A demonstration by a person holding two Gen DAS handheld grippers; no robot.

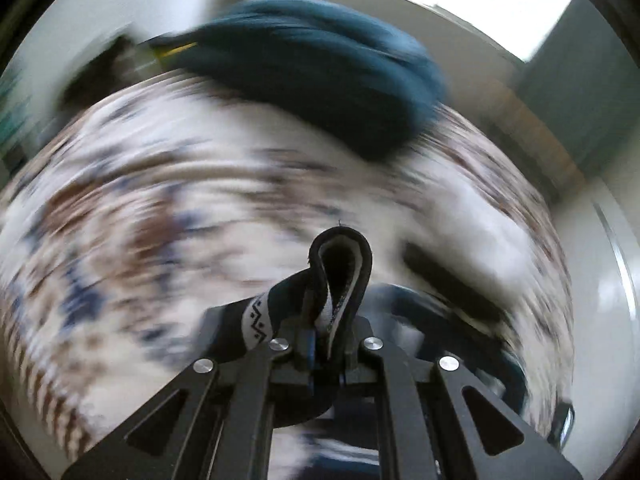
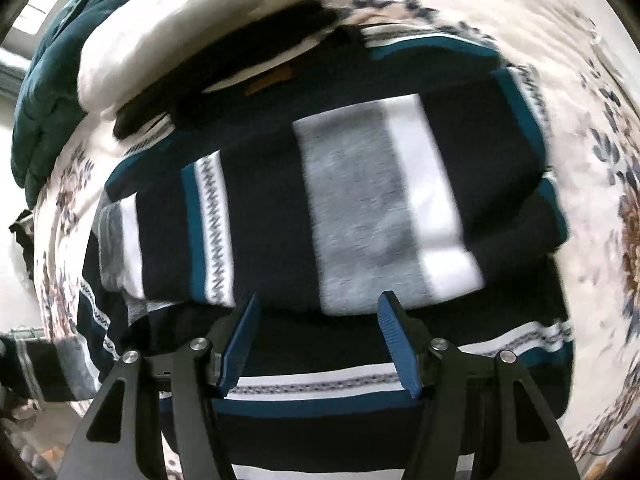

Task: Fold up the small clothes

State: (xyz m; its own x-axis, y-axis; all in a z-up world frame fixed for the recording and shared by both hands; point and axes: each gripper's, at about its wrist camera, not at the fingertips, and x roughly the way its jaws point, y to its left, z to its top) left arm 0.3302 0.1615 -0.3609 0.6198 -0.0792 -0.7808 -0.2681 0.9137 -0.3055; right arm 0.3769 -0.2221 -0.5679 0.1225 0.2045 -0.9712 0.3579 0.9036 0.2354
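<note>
Sweater [image 2: 360,200], one, striped, lies on my floral bedspread [image 2: 592,128]; left gripper [image 1: 326,344] pinches its hem, right gripper [image 2: 320,344] hangs open above it, empty.

The striped sweater [image 2: 320,184] covers most of the flowered bed [image 2: 600,128], so bare sheet for a pass is left only along the sweater's right edge and past its near left corner. Behind the sweater's far left corner a white bundle [image 2: 168,28] and a teal quilted heap [image 2: 48,92] are piled up and block that way. Directly above the sweater's middle the space is clear, and the right hand-held gripper [image 2: 320,312] hangs there with its jaws spread.
</note>
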